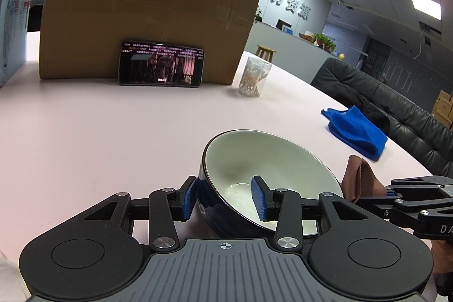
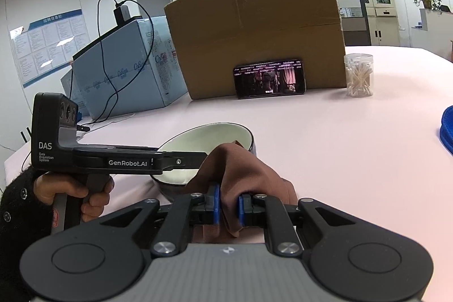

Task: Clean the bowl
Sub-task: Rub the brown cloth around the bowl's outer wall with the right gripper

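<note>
Bowl (image 1: 269,177) — dark blue outside, pale inside — sits on the pink desk (image 1: 99,132) close to the person, and the left gripper (image 1: 225,196) has one blue pad outside the near wall and one inside; the fingers (image 1: 259,198) straddle the rim at a middling width, and whether they pinch it firmly or only bracket it I cannot tell; the right gripper (image 2: 228,207) has its fingers drawn narrow on a bunched brown cloth (image 2: 240,169), which rests against the bowl's rim on the right side, not yet down in the basin. My reading is that the wiping step is about to begin: bowl steadied, cloth at the edge; the next move calls for carrying the cloth over the rim and sweeping it round the inside while the left side keeps the bowl from sliding or tipping. The bowl appears tilted, its mouth turned up and away from the left camera; being round, it has no long axis — only its central axis, leaning slightly off vertical.
</note>
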`<state>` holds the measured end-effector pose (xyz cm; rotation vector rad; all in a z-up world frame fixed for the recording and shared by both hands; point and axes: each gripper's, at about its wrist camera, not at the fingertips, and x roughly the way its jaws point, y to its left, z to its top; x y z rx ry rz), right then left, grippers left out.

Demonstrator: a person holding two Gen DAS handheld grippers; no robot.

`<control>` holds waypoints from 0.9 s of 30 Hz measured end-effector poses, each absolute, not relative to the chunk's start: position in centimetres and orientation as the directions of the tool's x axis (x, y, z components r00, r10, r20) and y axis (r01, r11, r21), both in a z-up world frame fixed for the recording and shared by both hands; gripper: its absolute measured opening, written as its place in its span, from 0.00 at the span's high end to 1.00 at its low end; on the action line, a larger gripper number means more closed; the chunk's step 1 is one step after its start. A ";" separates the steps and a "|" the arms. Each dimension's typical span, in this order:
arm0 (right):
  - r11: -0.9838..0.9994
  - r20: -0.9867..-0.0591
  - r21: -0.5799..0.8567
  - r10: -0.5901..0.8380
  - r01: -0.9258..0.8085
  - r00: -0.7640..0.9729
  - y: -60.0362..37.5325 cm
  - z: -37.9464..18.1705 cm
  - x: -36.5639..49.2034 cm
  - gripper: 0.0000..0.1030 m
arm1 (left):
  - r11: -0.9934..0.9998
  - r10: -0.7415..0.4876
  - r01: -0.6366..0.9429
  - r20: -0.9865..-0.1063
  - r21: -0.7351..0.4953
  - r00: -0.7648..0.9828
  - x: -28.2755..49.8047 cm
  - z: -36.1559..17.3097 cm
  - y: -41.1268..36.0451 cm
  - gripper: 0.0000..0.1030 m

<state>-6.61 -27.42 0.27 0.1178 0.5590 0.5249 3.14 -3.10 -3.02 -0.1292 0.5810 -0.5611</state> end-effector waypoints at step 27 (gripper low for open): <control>0.832 -0.475 0.266 0.553 -0.487 0.684 -26.9 0.0 -6.6 0.87 | 0.844 -0.534 0.468 -0.486 -0.261 0.692 2.3 -2.6 -3.7 0.62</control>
